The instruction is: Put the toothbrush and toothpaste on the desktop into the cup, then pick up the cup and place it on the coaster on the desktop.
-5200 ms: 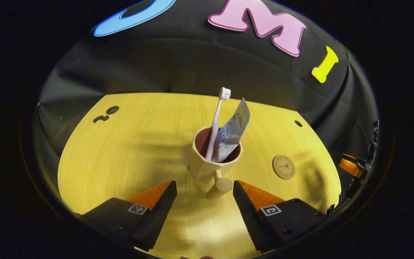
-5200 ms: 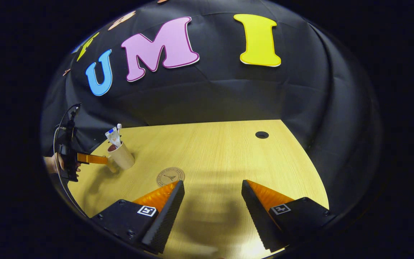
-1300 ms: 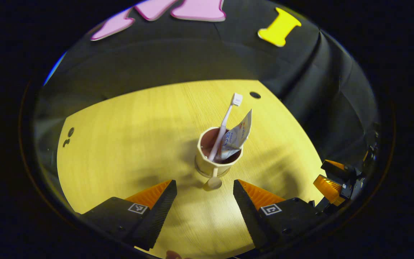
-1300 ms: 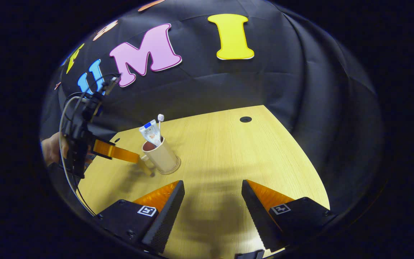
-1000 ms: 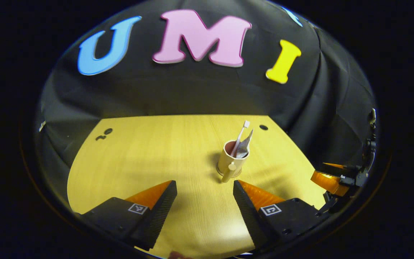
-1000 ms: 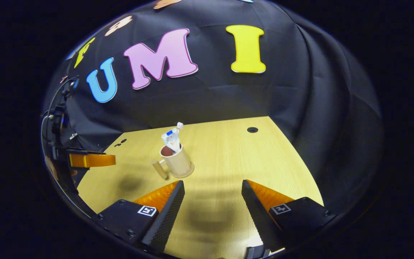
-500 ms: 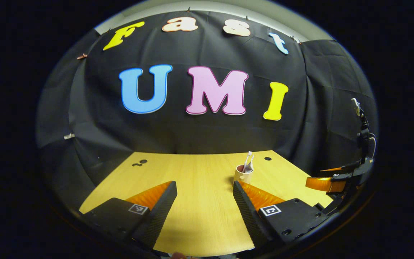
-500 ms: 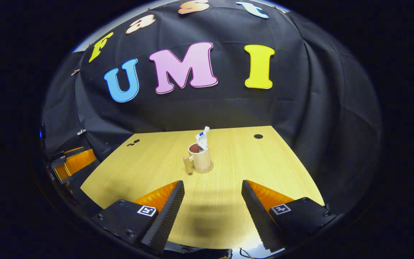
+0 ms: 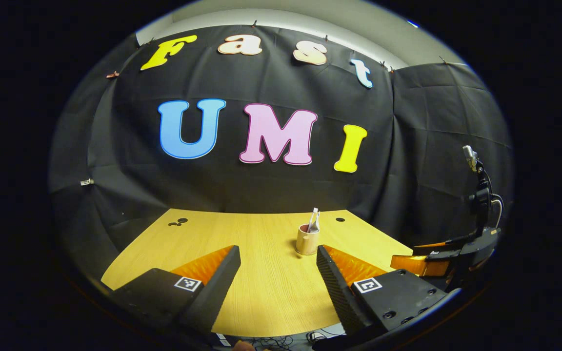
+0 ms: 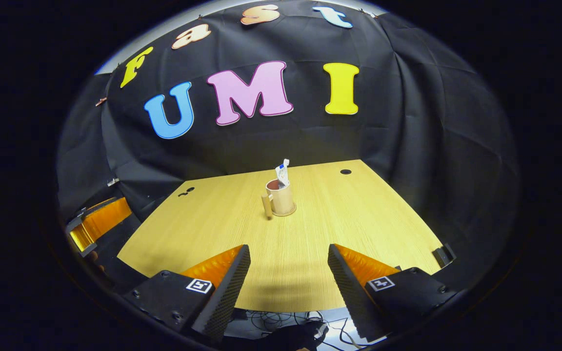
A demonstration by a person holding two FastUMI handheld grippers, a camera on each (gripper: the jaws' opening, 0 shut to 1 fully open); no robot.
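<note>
Seen from the right gripper (image 10: 288,248): jaws spread wide apart, nothing between them, held above the near edge of the desktop (image 10: 359,214). Straight ahead at 12 o'clock, well apart from the fingertips, stands the cup (image 10: 281,197), upright, long axis vertical, seated on the coaster (image 10: 288,213), whose rim peeks out around the base. Handle (image 10: 266,204) turned toward 9 o'clock in this view. Inside, leaning close together and poking above the rim: the toothpaste (image 10: 281,173) and the toothbrush (image 10: 286,162), both tipped slightly toward 1 o'clock.

Seen from the left gripper (image 9: 276,251): likewise spread open and empty, with the cup (image 9: 306,240) at about 1 o'clock, just past the inner tip of its right-hand finger in the picture but clearly farther off on the desktop. Looks smaller here than in the right gripper view, so probably nearer the right gripper, though neither is close.

Judged from this: both items in, cup on the coaster, task apparently complete. No further reach called for. If a correction were wanted, would mean a straight advance along 12 o'clock from the right side, approaching the handle from 9 o'clock to avoid knocking the leaning contents.
</note>
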